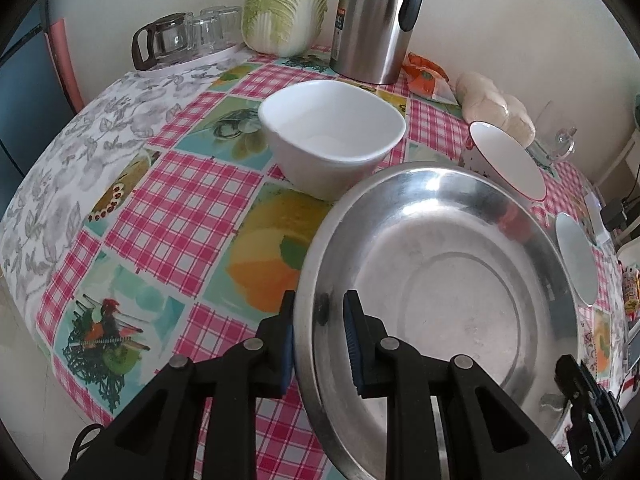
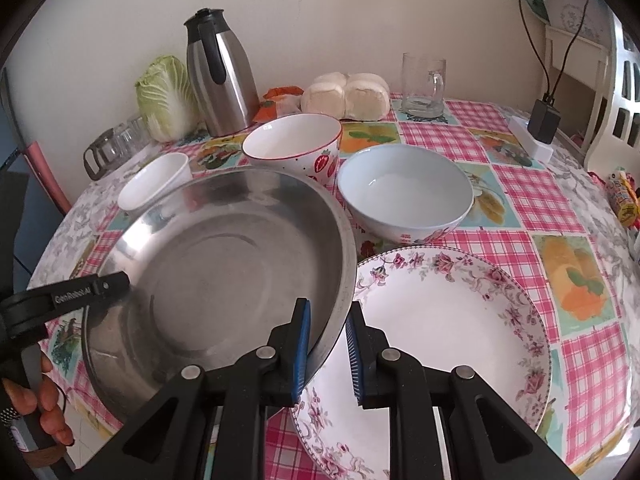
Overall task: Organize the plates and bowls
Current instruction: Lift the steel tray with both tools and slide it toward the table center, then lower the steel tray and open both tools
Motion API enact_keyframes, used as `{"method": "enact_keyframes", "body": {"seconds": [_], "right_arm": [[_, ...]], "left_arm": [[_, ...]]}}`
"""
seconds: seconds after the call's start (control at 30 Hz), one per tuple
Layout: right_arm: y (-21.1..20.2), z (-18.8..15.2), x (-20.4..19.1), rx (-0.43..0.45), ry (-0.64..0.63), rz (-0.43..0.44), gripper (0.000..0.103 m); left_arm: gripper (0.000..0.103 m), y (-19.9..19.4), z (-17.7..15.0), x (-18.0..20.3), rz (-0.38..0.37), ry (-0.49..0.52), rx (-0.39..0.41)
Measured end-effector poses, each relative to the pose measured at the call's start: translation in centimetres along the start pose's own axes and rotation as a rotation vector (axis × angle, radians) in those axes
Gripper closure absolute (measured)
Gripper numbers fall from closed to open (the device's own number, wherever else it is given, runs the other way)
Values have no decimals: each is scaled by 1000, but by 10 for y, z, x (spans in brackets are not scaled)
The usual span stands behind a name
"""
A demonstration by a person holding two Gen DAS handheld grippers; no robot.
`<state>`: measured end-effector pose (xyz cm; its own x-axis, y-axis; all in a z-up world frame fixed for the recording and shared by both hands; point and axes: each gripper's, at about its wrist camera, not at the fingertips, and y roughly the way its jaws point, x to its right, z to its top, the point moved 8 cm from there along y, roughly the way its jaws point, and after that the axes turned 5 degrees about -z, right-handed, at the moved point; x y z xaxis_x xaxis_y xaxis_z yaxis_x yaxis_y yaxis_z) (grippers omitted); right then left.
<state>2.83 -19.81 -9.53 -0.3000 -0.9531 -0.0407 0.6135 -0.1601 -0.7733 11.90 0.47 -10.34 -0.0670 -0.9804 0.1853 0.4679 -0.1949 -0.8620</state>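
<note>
A wide steel basin is held by both grippers at opposite sides. My left gripper is shut on its left rim; in the right wrist view it shows at that rim with a hand behind it. My right gripper is shut on the basin's right rim, which overlaps the left edge of a floral plate. Behind the basin stand a white square bowl, a strawberry bowl and a pale blue bowl.
Along the wall at the back of the checked tablecloth stand a steel thermos, a cabbage, a tray of glasses, bagged buns and a glass mug. A charger lies at the right edge.
</note>
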Motion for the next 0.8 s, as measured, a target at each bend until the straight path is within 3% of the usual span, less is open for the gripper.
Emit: {"method": "enact_keyframes", "body": {"seconds": [0.5,0.63,0.73,0.8], "right_arm": [[8,5,0,20,-3,-40,81],[8,5,0,15,-4,-41,81],[8,3,0,-10,7,-16,64],[5,3,-1,-7,13,-1,60]], "left_arm": [[79,5,2,3,-3,21,-2],[75,5,1,4,-15,15,-13],[61,4,1,5,-14,21,-22],[59,0,1,7,-17,28,-15]]}}
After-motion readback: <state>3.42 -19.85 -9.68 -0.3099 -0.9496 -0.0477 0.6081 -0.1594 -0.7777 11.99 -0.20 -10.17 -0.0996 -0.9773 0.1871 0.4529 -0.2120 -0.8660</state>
